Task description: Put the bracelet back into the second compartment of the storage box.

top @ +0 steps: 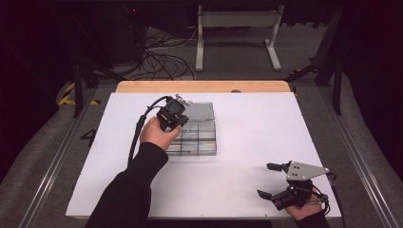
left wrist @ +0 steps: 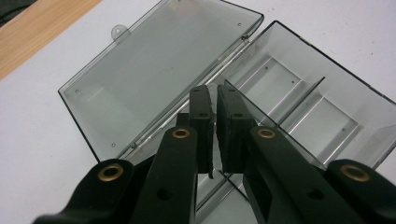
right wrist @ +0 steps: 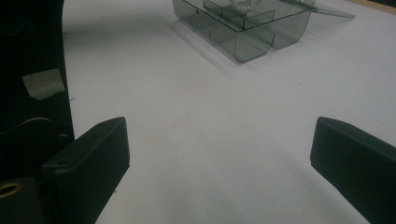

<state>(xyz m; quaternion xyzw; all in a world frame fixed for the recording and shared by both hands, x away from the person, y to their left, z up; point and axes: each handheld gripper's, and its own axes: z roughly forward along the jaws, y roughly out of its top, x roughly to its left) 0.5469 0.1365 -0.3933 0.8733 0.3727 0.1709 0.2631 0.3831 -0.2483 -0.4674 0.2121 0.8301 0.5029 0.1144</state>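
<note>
Left gripper over the clear compartment box, jaws nearly closed, pinching a thin clear divider wall between the pads, open lid lying flat beyond the tips, right gripper resting on the white table, jaws spread wide and empty, box well ahead.

We wear black sleeves and hold black grippers with brass-ringed screws, trailing black cables, and a grey three-cornered plate.

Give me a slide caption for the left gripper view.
Left claw, shut, above the open clear box, its lid laid flat on the table.
</note>
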